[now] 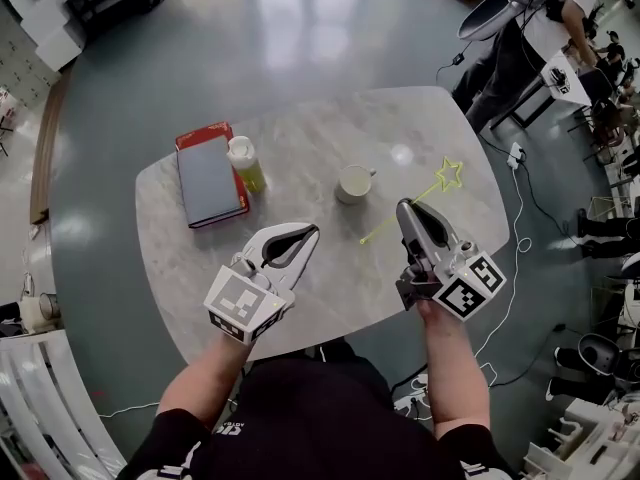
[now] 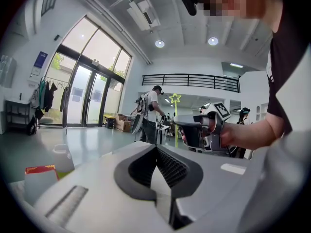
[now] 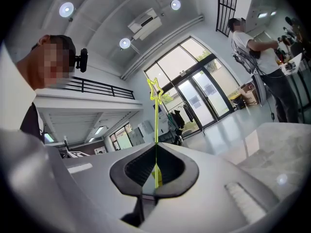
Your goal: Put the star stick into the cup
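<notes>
While right gripper (image 1: 404, 208) is pinching star stick (image 3: 155, 130) (cup (image 1: 353, 183) at its ten o'clock), left gripper (image 1: 312, 231) is pressing its jaws together, empty.

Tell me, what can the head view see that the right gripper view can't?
Only the head view: the pale round cup, a grey book lying on a red one, and a capped bottle of yellow liquid. Only the right gripper view: round ceiling lights and tall glass doors. Both: the thin yellow star stick, pinched in the shut right gripper.
</notes>
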A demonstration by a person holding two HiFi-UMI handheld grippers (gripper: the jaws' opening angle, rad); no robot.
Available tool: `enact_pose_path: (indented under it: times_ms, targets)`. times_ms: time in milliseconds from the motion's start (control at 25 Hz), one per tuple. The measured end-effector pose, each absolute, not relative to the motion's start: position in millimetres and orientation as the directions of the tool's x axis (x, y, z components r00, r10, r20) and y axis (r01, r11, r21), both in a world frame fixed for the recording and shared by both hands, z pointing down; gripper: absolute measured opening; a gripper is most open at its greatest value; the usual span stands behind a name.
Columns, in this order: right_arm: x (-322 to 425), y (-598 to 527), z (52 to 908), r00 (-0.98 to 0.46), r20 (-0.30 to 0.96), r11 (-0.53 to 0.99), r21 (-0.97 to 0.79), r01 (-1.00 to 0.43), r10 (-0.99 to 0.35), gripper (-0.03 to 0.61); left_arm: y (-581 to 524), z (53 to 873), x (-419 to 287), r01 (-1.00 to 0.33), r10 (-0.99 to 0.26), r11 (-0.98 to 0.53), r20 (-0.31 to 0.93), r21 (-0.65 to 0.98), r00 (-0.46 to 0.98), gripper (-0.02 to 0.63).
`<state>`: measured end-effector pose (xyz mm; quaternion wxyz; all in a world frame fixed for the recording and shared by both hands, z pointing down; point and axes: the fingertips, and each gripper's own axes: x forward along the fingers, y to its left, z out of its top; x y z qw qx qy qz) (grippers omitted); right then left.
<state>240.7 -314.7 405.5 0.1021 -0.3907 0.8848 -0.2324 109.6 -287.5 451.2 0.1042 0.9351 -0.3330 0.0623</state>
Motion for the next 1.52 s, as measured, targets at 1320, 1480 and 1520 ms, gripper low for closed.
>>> enact_pose_path:
  times_ms: [1320,1480,1520]
  targets:
    - [245,-467,564,-0.590,0.174,0.488,-0.406,-0.772,-0.788,0.017,-347,542,121,-0.699,-0.661,-0.688,0.228,0.196,0.715,0.002]
    - [242,-466,581,-0.591,0.199,0.479,-0.416,-0.773,-0.782,0.017,-347,546,119,-0.704,-0.663,-0.681,0.238,0.202,0.709,0.002]
    - [240,-465,584,-0.593,0.207,0.480,-0.414,-0.774,-0.778,0.018,-347,547,118,-0.705,-0.664,-0.680,0.241,0.200,0.708,0.002]
